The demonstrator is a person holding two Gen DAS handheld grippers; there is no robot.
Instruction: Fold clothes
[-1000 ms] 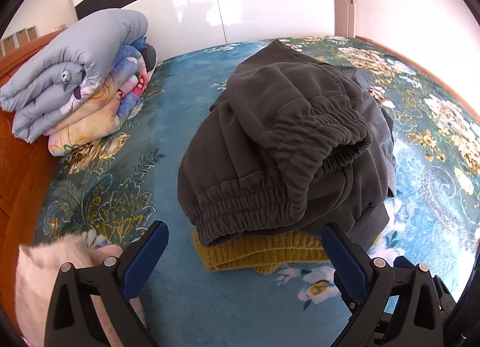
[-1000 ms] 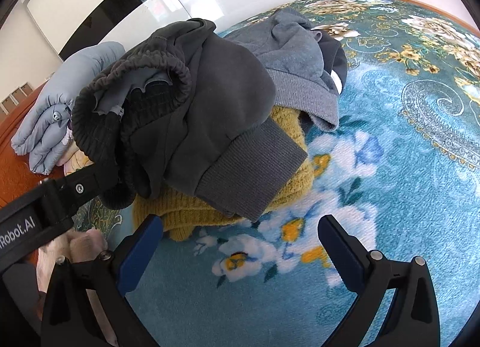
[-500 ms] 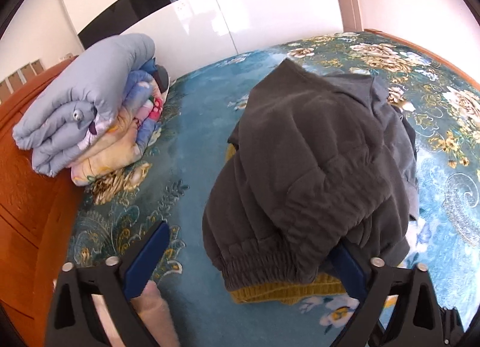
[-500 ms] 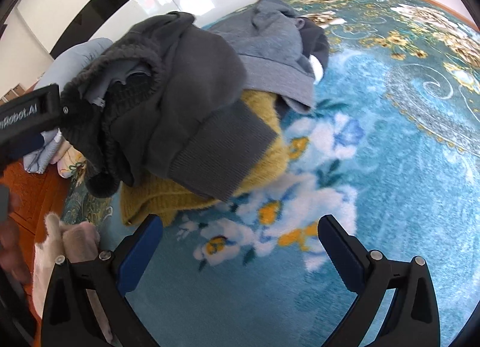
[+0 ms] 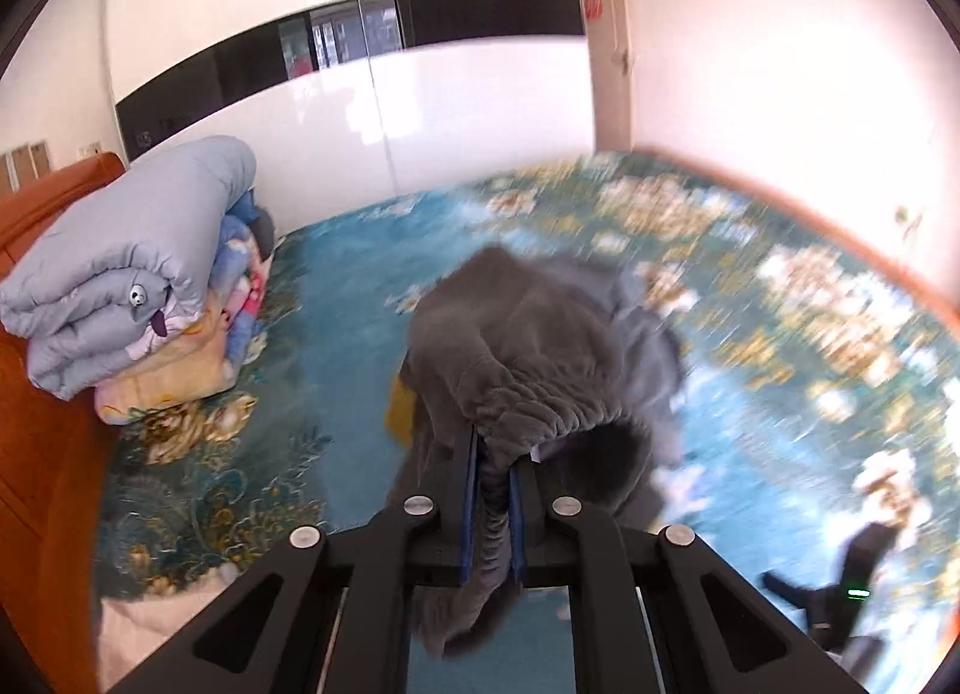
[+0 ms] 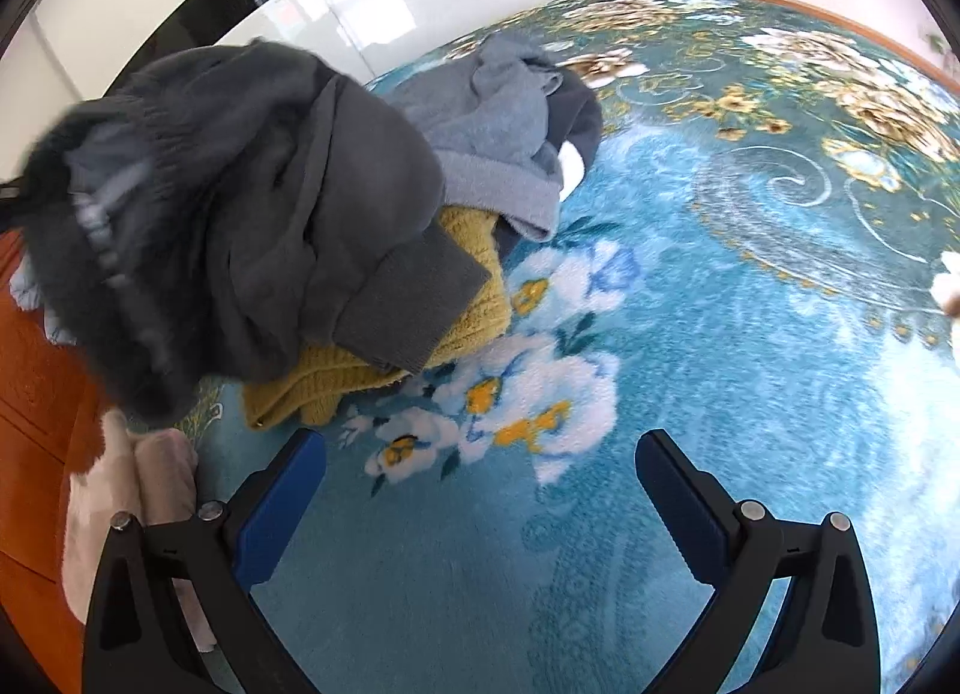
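A heap of clothes lies on a teal floral bed cover (image 6: 690, 334). On top are dark grey sweatpants (image 5: 528, 346) with an elastic waistband. My left gripper (image 5: 493, 508) is shut on that waistband and holds it raised above the heap. In the right wrist view the grey sweatpants (image 6: 270, 202) hang over a mustard knit garment (image 6: 360, 358) and a blue-grey sweater (image 6: 504, 135). My right gripper (image 6: 480, 490) is open and empty, low over the cover in front of the heap.
Folded quilts (image 5: 138, 268) are stacked at the left by an orange wooden headboard (image 5: 36, 454). A pale pink cloth (image 6: 120, 502) lies at the left bed edge. White wardrobe doors (image 5: 420, 111) stand behind the bed.
My left gripper has shut on the sweatpants' waistband and lifted it; it was open before. The view tilted upward. My right gripper stayed open and drew back slightly.
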